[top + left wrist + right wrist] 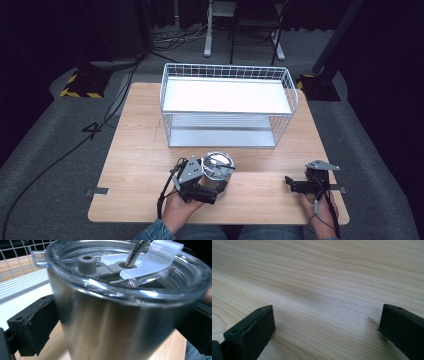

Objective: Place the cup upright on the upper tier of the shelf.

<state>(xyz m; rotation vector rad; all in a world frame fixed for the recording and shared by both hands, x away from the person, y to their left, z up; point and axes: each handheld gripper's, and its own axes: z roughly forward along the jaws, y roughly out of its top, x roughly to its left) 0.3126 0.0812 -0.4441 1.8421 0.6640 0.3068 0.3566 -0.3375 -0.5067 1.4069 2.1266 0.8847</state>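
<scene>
- Tumbler first: a shiny stainless-steel tumbler with a clear plastic lid stands upright on the pale wooden table, near the front edge, a little left of centre.
- Left gripper is right on it, jaws on either side of the steel wall, one black pad at each flank in the left gripper view, clamped around the lower body.
- Up close, the tumbler looms large between those jaws; the see-through lid carries a grey rubber plug and a bent metal straw poking through a hole beside it.
- The person's left hand wraps the gripper's handle from below, a denim sleeve showing at the bottom edge.
- Over on the right, the right gripper lies low by the table's front right corner, well apart from the tumbler, with the right hand behind it.
- Its jaws are spread wide, and the right gripper view has bare wood grain between the two black pads, nothing held.
- Behind the tumbler, toward the far side of the table, sits a white wire two-level rack, its upper shelf a flat white panel, its lower level open to the front.
- Tumbler and rack are apart, a strip of table between them.
- Black cables trail across the grey carpet on the left.
</scene>
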